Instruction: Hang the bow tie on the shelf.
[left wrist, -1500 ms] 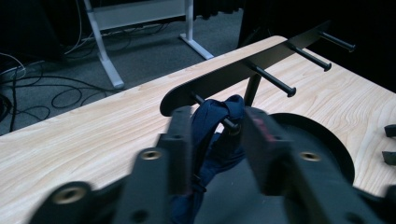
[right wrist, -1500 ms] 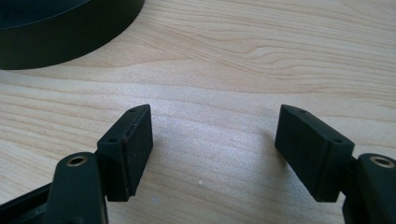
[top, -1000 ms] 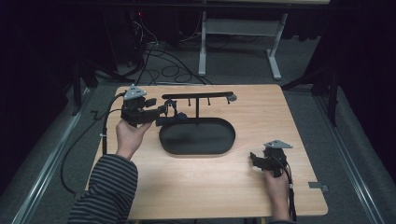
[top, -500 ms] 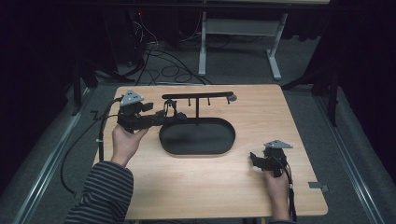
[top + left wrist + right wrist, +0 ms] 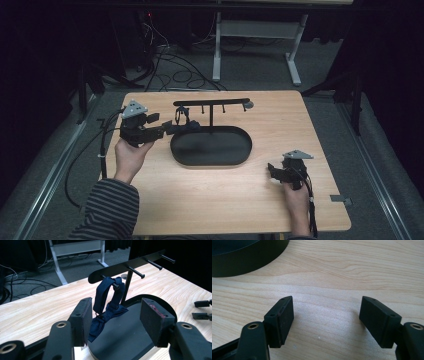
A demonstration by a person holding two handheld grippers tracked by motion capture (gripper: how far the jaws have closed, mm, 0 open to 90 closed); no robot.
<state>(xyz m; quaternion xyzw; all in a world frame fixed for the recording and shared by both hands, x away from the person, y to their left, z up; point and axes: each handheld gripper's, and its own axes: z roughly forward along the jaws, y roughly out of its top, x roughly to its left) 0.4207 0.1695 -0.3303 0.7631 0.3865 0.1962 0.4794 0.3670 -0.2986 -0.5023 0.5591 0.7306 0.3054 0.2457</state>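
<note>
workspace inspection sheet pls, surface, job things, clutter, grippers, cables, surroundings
surface: light wooden table, bare around the stand
job's things: navy bow tie hanging by its strap on a peg of the black rack over the oval tray
clutter: nothing seen
grippers: left gripper open, beside the bow tie; right gripper open above the table
cables: one trails from each gripper; more on the floor
surroundings: dark room, grey desk frame behind
</note>
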